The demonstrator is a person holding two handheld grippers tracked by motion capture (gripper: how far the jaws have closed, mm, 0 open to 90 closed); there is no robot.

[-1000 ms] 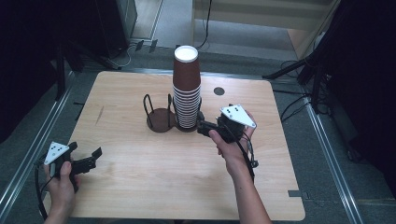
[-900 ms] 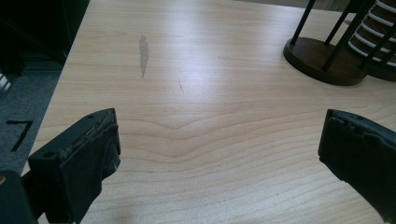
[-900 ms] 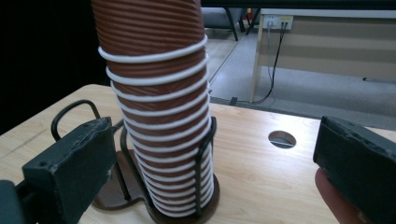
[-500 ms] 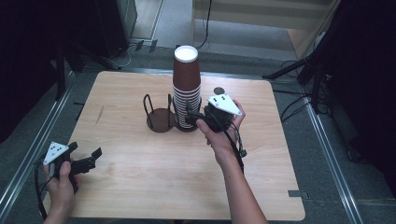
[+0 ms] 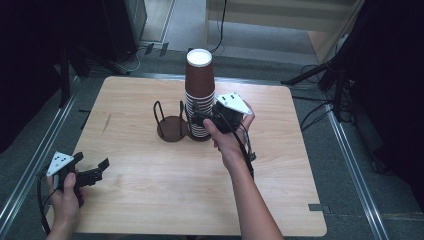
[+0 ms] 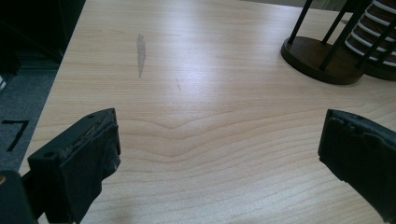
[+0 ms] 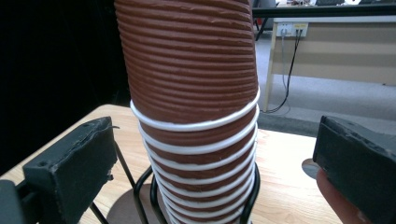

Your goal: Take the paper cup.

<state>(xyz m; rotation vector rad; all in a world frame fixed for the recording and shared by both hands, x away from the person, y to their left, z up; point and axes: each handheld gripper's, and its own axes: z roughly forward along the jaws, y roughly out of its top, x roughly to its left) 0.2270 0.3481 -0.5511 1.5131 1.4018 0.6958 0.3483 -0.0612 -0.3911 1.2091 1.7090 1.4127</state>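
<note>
A tall stack of brown ribbed paper cups (image 5: 199, 85) with white rims stands upside down in a black wire holder near the table's middle back. My right gripper (image 5: 201, 118) is open at the stack's lower right side. In the right gripper view the cup stack (image 7: 194, 93) rises between the two black jaws, apart from both. A second, empty wire holder (image 5: 170, 126) with a round brown base sits just left of the stack. My left gripper (image 5: 92, 163) is open near the front left corner, over bare wood. Its view shows the empty holder (image 6: 322, 58) far right.
The wooden table (image 5: 150, 195) has a grey scuff mark (image 6: 140, 46) toward its left side. A small round hole (image 5: 235, 96) sits behind the right hand. Dark stands and cables surround the table on the floor.
My right gripper has moved left and turned in toward the cup stack, so its open jaws now flank the stack. The left gripper has stayed put.
</note>
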